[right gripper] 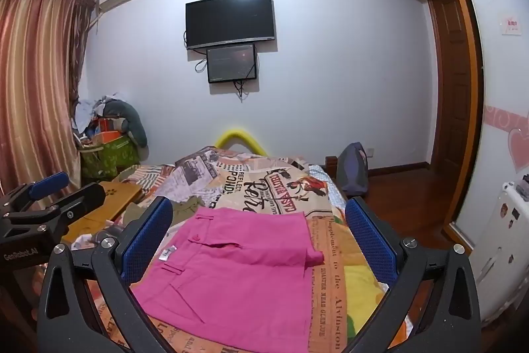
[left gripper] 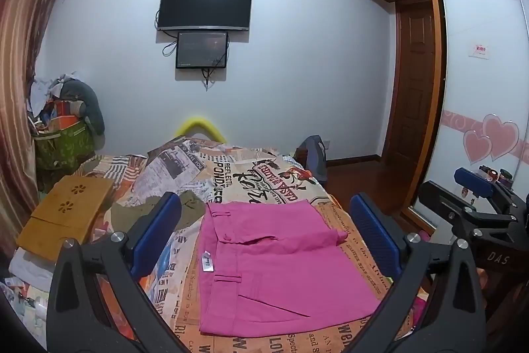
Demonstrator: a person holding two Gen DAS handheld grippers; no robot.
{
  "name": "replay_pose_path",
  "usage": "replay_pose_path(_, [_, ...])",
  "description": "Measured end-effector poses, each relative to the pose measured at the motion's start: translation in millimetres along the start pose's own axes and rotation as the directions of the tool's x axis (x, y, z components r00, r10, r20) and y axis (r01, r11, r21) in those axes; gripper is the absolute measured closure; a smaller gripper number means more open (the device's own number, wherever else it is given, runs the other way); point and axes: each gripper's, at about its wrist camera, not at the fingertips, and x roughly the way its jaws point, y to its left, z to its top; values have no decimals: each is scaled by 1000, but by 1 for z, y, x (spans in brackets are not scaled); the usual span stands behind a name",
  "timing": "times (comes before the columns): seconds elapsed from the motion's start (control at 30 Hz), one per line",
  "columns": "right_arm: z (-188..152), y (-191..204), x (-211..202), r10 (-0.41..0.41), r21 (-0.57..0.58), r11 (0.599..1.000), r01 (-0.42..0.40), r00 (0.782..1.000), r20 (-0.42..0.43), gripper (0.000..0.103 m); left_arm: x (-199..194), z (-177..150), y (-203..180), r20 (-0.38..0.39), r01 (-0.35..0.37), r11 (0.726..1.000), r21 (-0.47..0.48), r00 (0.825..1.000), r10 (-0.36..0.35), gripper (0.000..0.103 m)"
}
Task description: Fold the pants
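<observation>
Pink pants (left gripper: 281,267) lie folded into a compact rectangle on the bed, waistband and white label toward the left, a leg end folded over on the right. My left gripper (left gripper: 267,237) hangs above them, jaws wide open, nothing between its blue pads. In the right wrist view the same pink pants (right gripper: 238,267) lie below my right gripper (right gripper: 259,240), which is also open and holds nothing. The right gripper (left gripper: 476,204) shows at the right edge of the left wrist view; the left gripper (right gripper: 39,197) shows at the left edge of the right wrist view.
The bed carries a newspaper-print cover (left gripper: 251,177). An olive garment (left gripper: 139,210) and a wooden lap tray (left gripper: 66,214) lie left of the pants. A pile of bags and clothes (left gripper: 62,121) stands in the far left corner, a backpack (right gripper: 353,167) at the bed's far right.
</observation>
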Motion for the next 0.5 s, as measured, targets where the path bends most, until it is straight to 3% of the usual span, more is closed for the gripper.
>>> replay_pose_path(0.5, [-2, -2, 3, -2, 3, 1000, 2, 1000, -16, 0, 6, 7, -4, -8, 2, 1000, 13, 1000, -2, 0])
